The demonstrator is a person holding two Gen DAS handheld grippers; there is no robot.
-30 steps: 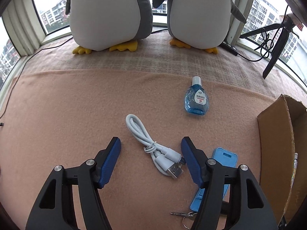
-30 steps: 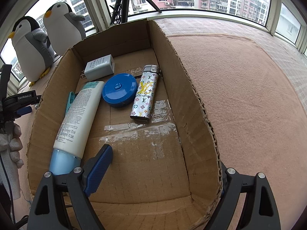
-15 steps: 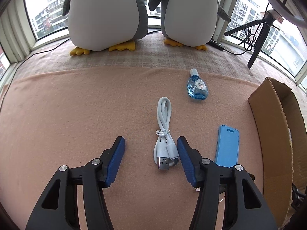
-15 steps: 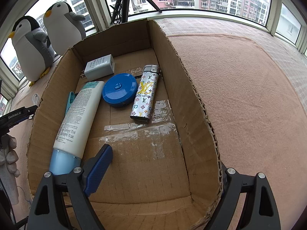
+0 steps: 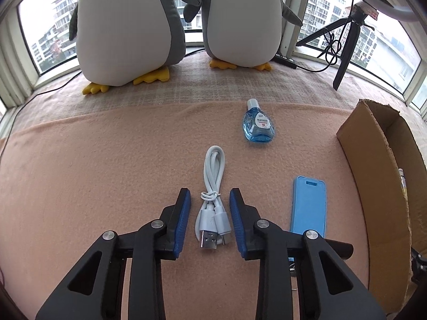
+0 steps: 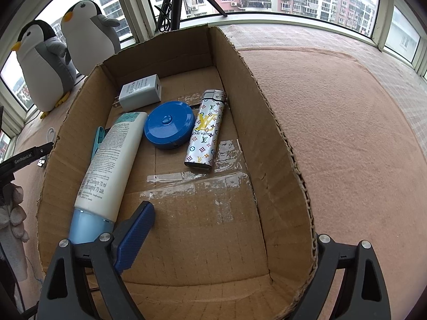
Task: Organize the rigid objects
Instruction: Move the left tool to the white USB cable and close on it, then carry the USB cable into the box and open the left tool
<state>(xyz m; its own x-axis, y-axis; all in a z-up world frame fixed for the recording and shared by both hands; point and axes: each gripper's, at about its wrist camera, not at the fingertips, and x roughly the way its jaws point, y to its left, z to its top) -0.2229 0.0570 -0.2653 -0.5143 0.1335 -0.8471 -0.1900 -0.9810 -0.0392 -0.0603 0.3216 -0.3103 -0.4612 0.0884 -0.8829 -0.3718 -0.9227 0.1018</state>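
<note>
A coiled white USB cable (image 5: 212, 200) lies on the pink blanket between the open fingers of my left gripper (image 5: 210, 194), apart from both pads. A blue eye-drop bottle (image 5: 258, 128) lies beyond it, and a light blue flat case (image 5: 309, 205) lies to its right. The cardboard box (image 6: 283, 144) holds a white tube (image 6: 112, 165), a blue round case (image 6: 169, 125), a patterned lighter (image 6: 205, 130), a white charger (image 6: 140, 92) and a teal clip (image 6: 97, 141). My right gripper (image 6: 229, 226) is open and straddles the box's right wall, its left finger (image 6: 133, 237) inside the box.
Two plush penguins (image 5: 170, 21) stand on the window ledge behind the blanket. A black tripod with cables (image 5: 344, 42) stands at the back right. The box's wall (image 5: 373, 186) is to the right of the blue case. Keys (image 5: 292, 272) peek from under my left gripper's right finger.
My left gripper has moved in over the white cable, lined up with it and narrowed, so the cable now lies between its fingers. The right gripper and the box have not moved.
</note>
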